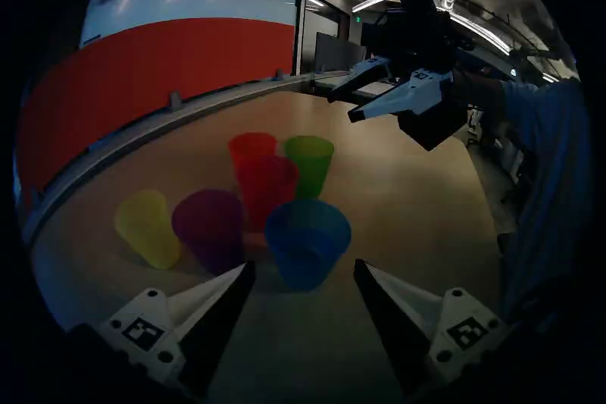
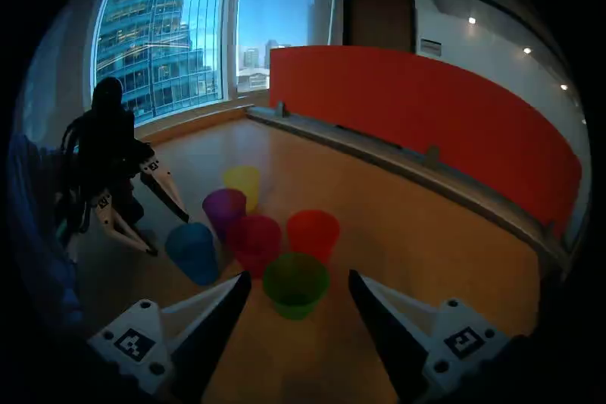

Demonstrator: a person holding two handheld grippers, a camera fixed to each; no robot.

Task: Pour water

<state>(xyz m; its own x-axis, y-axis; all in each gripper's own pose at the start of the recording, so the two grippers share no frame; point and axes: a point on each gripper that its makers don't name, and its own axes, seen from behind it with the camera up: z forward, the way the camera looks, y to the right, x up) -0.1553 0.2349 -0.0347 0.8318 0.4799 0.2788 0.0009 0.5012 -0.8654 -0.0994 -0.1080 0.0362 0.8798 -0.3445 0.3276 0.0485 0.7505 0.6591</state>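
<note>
**A:** where are the cups?

**B:** all six are bunched on the wooden table: yellow cup, purple cup, red cup, crimson cup, green cup, blue cup.

**A:** and the grippers?

**B:** left gripper is spread wide and holds nothing, with the blue cup just ahead of it. Right gripper gapes too, empty, with the green cup right in front.

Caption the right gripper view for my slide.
Open right tool facing a translucent green plastic cup on a wooden table.
</note>
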